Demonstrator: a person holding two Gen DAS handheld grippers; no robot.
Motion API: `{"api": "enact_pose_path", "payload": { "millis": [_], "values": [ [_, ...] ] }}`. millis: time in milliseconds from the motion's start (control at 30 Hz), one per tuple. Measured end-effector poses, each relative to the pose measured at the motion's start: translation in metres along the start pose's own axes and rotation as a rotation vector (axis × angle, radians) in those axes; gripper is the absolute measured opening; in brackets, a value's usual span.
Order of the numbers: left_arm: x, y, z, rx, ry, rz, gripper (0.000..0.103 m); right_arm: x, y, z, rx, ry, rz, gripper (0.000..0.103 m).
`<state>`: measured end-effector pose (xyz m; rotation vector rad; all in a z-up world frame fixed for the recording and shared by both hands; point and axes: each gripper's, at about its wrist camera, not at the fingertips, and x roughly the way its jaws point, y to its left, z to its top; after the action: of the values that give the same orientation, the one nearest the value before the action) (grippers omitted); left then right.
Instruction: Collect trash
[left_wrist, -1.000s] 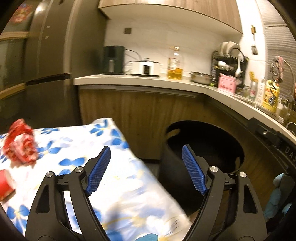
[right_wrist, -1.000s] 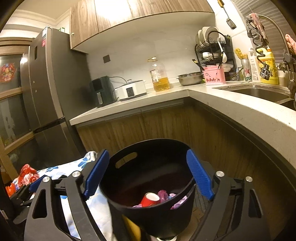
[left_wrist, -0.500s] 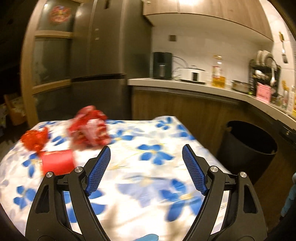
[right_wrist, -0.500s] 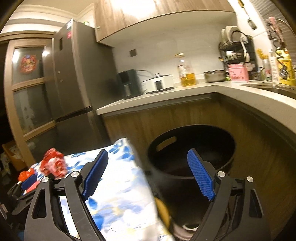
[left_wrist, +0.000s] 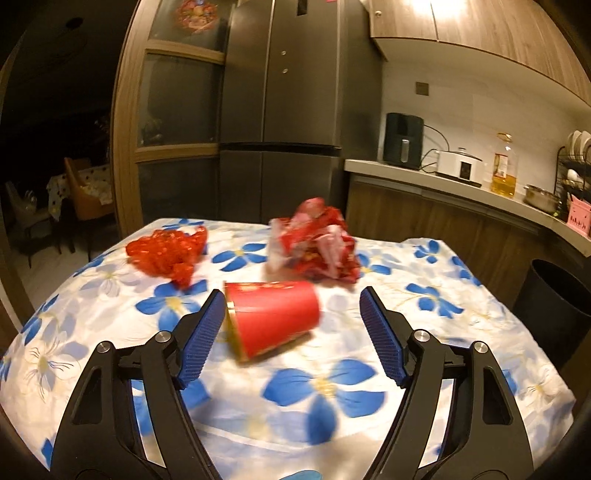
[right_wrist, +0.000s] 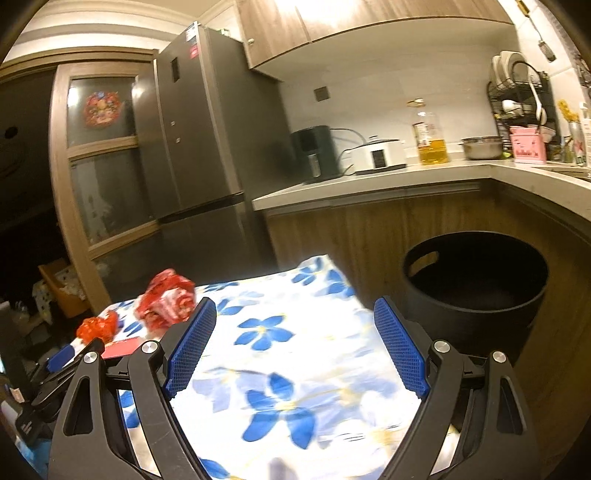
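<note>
The left gripper (left_wrist: 291, 332) has swung away from the black bin (left_wrist: 554, 306) and now faces the table (left_wrist: 461, 332), its jaws spread wide and empty with a red paper cup (left_wrist: 273, 317) lying on its side between the blue pads, close to the left one but, as far as the blur allows, not yet touched. A second ago this view was filled with the bin's mouth and only the table's edge; now the whole flowered cloth shows, with a crumpled red-and-white wrapper (left_wrist: 317, 243) just behind the cup and a red crinkled wad (left_wrist: 166, 254) further left. The right gripper (right_wrist: 295, 347) has likewise turned from looking straight down into the bin, where a red cup and other scraps lay, to hanging over the near part of the table with its jaws wide and nothing between them; the bin (right_wrist: 476, 291) now sits off to its right, beside the table's corner. That shift suggests one drop is finished and the next pick is starting: three pieces remain on the cloth, and the cup is likely first, needing only a short advance and a close across its soft wall, gently so it does not roll or crush.
</note>
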<state>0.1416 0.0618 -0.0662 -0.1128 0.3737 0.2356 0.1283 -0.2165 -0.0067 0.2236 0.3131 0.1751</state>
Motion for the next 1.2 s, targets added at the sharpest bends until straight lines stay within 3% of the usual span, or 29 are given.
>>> {"api": "enact_pose_path", "payload": {
  "millis": [133, 600, 767, 1033, 1200],
  "values": [
    [0.01, 0.018, -0.004, 0.005, 0.01, -0.001, 0.065, 0.007, 0.019, -0.001, -0.023, 0.006, 0.02, 0.085],
    [0.054, 0.054, -0.013, -0.129, 0.189, -0.1, 0.044, 0.048, 0.082, -0.01, -0.129, 0.043, 0.087, 0.085],
    [0.063, 0.052, -0.015, -0.129, 0.232, -0.157, 0.02, 0.065, 0.099, -0.014, -0.152, 0.057, 0.103, 0.084],
    [0.067, 0.051, -0.018, -0.136, 0.252, -0.226, 0.001, 0.106, 0.125, -0.02, -0.192, 0.103, 0.117, 0.077],
    [0.061, 0.057, -0.016, -0.168, 0.22, -0.251, 0.001, 0.134, 0.141, -0.025, -0.21, 0.135, 0.122, 0.074]
  ]
}}
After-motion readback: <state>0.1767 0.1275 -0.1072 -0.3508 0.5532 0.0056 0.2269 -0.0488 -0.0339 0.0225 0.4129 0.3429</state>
